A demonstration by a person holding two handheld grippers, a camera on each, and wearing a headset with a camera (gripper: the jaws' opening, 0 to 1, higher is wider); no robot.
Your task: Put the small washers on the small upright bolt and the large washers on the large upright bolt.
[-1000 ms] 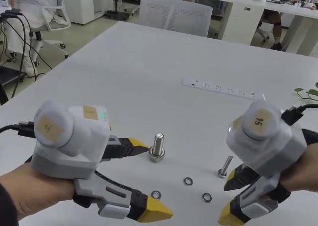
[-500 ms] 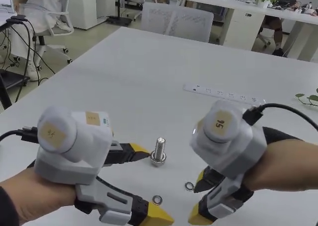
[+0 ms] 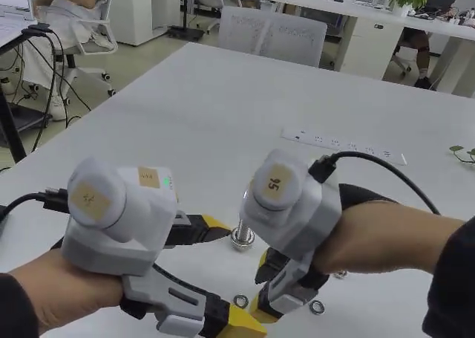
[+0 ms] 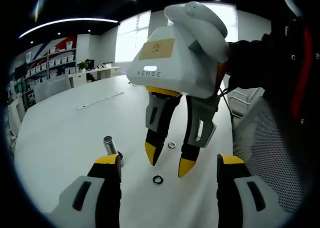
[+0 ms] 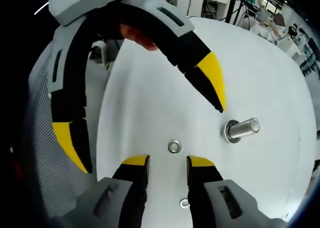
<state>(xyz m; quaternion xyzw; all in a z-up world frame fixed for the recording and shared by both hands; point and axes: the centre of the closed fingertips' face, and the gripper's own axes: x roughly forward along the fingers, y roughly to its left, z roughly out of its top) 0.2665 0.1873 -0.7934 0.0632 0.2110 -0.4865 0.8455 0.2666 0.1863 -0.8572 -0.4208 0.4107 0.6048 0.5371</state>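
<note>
Two pairs of yellow-tipped tongs meet low over a white tabletop (image 3: 223, 108). The left gripper (image 3: 231, 275) has its jaws spread wide and holds nothing. The right gripper (image 3: 261, 292) points down into the space between those jaws. Its own jaws stand a moderate gap apart, they are empty, and the tips are close above the table.

One small flat steel ring washer (image 5: 174, 147) lies on the table just ahead of the right gripper's tips, in line with the gap and touching neither tip. A second steel ring washer (image 5: 185, 203) lies further back, under the gap between the same jaws.

A large silver threaded bolt (image 3: 241, 234) stands upright just past the tip of the left gripper's far jaw, to one side of the right gripper's tips. Whether that jaw touches it cannot be told.

Beyond the bolt, open white surface runs away from both tongs to a long white power strip (image 3: 341, 140), which is well apart from them. The table's left edge lies well out to the left of the left gripper.
</note>
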